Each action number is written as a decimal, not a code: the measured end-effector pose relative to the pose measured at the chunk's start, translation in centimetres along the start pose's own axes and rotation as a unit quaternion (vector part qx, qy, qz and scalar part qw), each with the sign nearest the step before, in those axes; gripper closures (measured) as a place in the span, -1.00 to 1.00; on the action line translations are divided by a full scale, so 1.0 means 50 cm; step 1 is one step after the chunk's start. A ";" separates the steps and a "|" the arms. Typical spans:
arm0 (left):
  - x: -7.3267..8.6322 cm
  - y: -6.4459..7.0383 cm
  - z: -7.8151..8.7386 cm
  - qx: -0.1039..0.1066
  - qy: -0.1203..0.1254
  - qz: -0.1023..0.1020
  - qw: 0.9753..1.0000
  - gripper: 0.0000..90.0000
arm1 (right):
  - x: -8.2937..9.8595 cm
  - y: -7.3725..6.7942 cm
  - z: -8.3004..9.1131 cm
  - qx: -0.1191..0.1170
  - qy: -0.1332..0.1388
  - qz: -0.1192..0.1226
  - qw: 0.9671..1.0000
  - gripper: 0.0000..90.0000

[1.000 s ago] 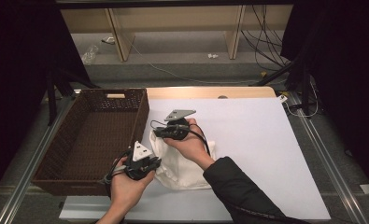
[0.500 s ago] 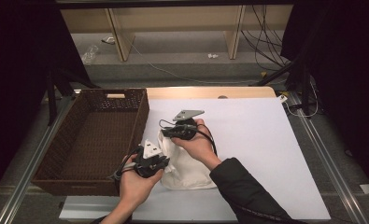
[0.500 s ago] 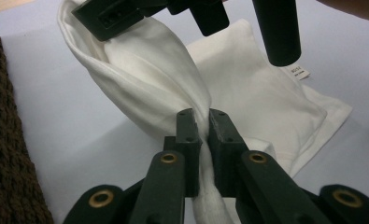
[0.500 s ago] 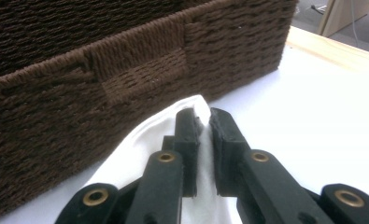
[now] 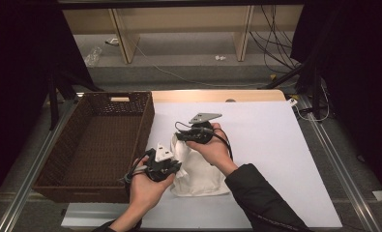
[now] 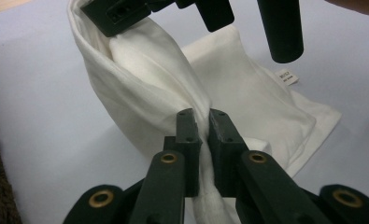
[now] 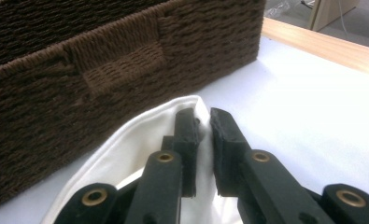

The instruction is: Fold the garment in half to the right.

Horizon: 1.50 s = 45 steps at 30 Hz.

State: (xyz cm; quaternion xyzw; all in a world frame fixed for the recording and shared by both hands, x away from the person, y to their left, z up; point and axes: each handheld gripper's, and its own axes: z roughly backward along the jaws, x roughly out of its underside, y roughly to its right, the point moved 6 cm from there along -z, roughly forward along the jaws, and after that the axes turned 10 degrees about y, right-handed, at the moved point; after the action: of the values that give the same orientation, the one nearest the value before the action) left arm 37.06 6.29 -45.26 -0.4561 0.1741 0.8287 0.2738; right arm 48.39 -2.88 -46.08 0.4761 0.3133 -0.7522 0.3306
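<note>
Both the left hand-held gripper (image 6: 202,122) and right hand-held gripper (image 7: 203,122) clench the white cloth (image 5: 200,169); uneven pulling may slip the thin fabric free.

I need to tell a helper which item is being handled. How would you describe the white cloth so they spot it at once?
Find the white table, then the brown woven basket on its left half. Just right of the basket lies the white cloth, pinched by both the left tool and right tool; it is the only soft, pale thing there.
</note>
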 end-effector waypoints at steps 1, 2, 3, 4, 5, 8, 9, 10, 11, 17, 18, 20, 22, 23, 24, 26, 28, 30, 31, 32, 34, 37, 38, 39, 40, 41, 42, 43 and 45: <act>0.000 0.000 0.000 0.000 0.000 0.000 1.000 0.84 | 0.001 0.002 0.002 0.000 -0.001 0.000 1.000 0.82; -0.002 0.003 -0.004 0.002 -0.001 -0.002 1.000 0.84 | 0.001 0.004 0.004 0.001 -0.002 -0.001 1.000 0.82; -0.004 0.006 -0.007 0.004 -0.001 -0.003 1.000 0.84 | 0.001 0.007 0.006 0.002 -0.002 0.000 1.000 0.82; -0.004 0.009 -0.009 0.006 -0.002 -0.005 1.000 0.84 | 0.002 0.010 0.009 0.003 -0.004 -0.002 1.000 0.82; -0.004 0.009 -0.009 0.006 -0.002 -0.005 1.000 0.84 | 0.002 0.010 0.009 0.003 -0.004 -0.002 1.000 0.82; -0.008 0.016 -0.017 0.010 -0.004 -0.008 1.000 0.84 | 0.004 0.018 0.017 0.007 -0.005 -0.004 1.000 0.82; -0.009 0.017 -0.019 0.011 -0.003 -0.008 1.000 0.84 | 0.005 0.020 0.019 0.007 -0.004 -0.004 1.000 0.82; -0.009 0.017 -0.019 0.011 -0.003 -0.008 1.000 0.84 | 0.005 0.020 0.019 0.007 -0.004 -0.004 1.000 0.82; -0.010 0.018 -0.022 0.012 -0.005 -0.011 1.000 0.84 | 0.007 0.024 0.023 0.009 -0.007 -0.007 1.000 0.82; -0.012 0.023 -0.031 0.015 -0.006 -0.012 1.000 0.84 | 0.012 0.037 0.032 0.016 -0.007 -0.011 1.000 0.82; -0.012 0.026 -0.034 0.016 -0.006 -0.012 1.000 0.84 | 0.013 0.039 0.034 0.018 -0.008 -0.009 1.000 0.82; -0.012 0.027 -0.035 0.017 -0.007 -0.014 1.000 0.84 | 0.015 0.043 0.037 0.021 -0.008 -0.011 1.000 0.82; -0.014 0.030 -0.039 0.019 -0.009 -0.015 1.000 0.84 | 0.016 0.046 0.040 0.022 -0.008 -0.010 1.000 0.82; -0.015 0.032 -0.041 0.019 -0.007 -0.014 1.000 0.84 | 0.016 0.047 0.042 0.023 -0.009 -0.008 1.000 0.82; -0.016 0.033 -0.042 0.019 -0.009 -0.017 1.000 0.84 | 0.016 0.048 0.043 0.025 -0.008 -0.009 1.000 0.82; -0.018 0.036 -0.045 0.021 -0.008 -0.018 1.000 0.84 | 0.017 0.051 0.046 0.027 -0.007 -0.008 1.000 0.82; -0.019 0.040 -0.049 0.023 -0.007 -0.018 1.000 0.84 | 0.019 0.054 0.050 0.031 -0.008 -0.008 0.999 0.84; -0.020 0.043 -0.053 0.025 -0.010 -0.020 0.999 0.84 | 0.021 0.056 0.054 0.034 -0.008 -0.005 0.999 0.87; -0.020 0.043 -0.053 0.025 -0.010 -0.020 0.999 0.84 | 0.021 0.056 0.054 0.034 -0.008 -0.005 0.999 0.87; -0.022 0.046 -0.058 0.026 -0.009 -0.021 0.999 0.84 | 0.024 0.060 0.059 0.039 -0.009 0.001 0.999 0.90; -0.023 0.051 -0.062 0.027 -0.012 -0.024 0.999 0.84 | 0.026 0.063 0.063 0.042 -0.011 0.004 0.999 0.92; -0.025 0.058 -0.068 0.030 -0.011 -0.027 0.999 0.84 | 0.027 0.066 0.068 0.045 -0.009 0.003 0.999 0.93; -0.025 0.058 -0.068 0.030 -0.011 -0.027 0.999 0.84 | 0.027 0.066 0.068 0.045 -0.009 0.003 0.999 0.93; -0.026 0.061 -0.071 0.031 -0.012 -0.027 0.999 0.84 | 0.028 0.067 0.069 0.046 -0.010 0.002 0.999 0.93; -0.028 0.065 -0.075 0.033 -0.013 -0.028 0.999 0.84 | 0.029 0.070 0.074 0.049 -0.010 0.001 0.999 0.93; -0.028 0.067 -0.077 0.033 -0.012 -0.029 0.999 0.84 | 0.030 0.072 0.076 0.050 -0.009 0.001 0.999 0.93; -0.028 0.070 -0.079 0.035 -0.012 -0.028 0.999 0.84 | 0.031 0.074 0.079 0.051 -0.009 0.000 0.999 0.93; -0.027 0.071 -0.081 0.035 -0.013 -0.028 0.999 0.84 | 0.032 0.075 0.080 0.052 -0.008 -0.001 0.999 0.93; -0.027 0.072 -0.082 0.036 -0.014 -0.028 0.999 0.84 | 0.034 0.077 0.083 0.053 -0.008 -0.002 0.999 0.93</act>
State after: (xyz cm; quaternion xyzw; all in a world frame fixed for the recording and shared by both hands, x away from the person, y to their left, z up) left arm 38.15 0.83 -46.13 -0.4391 0.1873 0.8201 0.3155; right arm 48.77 -8.72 -46.77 0.4861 0.2714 -0.7723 0.3061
